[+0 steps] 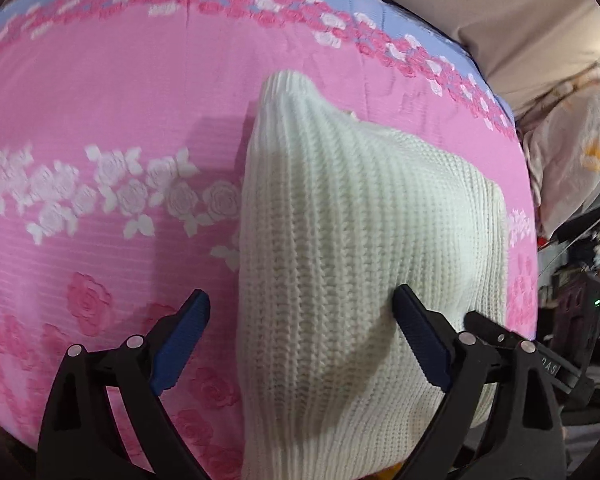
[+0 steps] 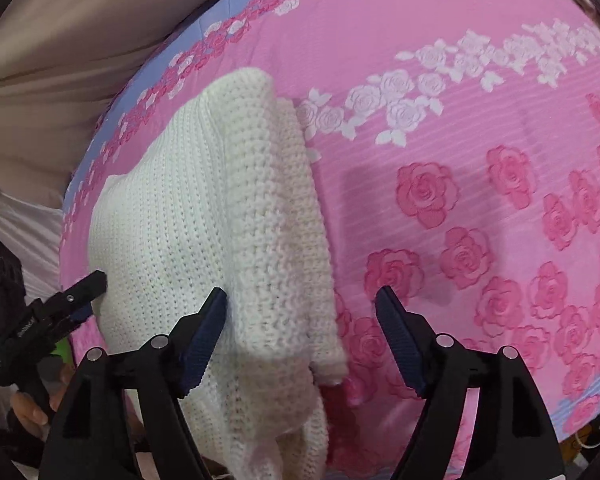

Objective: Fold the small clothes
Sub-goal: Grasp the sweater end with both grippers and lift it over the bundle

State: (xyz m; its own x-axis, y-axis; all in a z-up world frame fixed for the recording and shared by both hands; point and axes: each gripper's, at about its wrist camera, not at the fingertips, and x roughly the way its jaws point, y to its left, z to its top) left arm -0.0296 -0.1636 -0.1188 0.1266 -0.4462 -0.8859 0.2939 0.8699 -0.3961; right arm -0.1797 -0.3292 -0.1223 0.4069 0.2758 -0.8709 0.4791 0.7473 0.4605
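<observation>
Your left gripper [image 1: 302, 312] and right gripper [image 2: 302, 308] both stood spread, pinching nothing, the white knit garment [image 1: 364, 216] lying between each pair of fingers.

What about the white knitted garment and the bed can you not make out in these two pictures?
- Left wrist view: the white knitted garment's near end is hidden by the gripper frame and the bottom edge.
- Right wrist view: its folded-under layers are covered by its own top layer.
- Both views: the pink floral bedcover underneath is hidden.
- Left wrist view: clutter at the right edge is blurred.

Black claw [image 1: 300, 312], blue ribbed pads [image 1: 184, 344], silver pivots
</observation>
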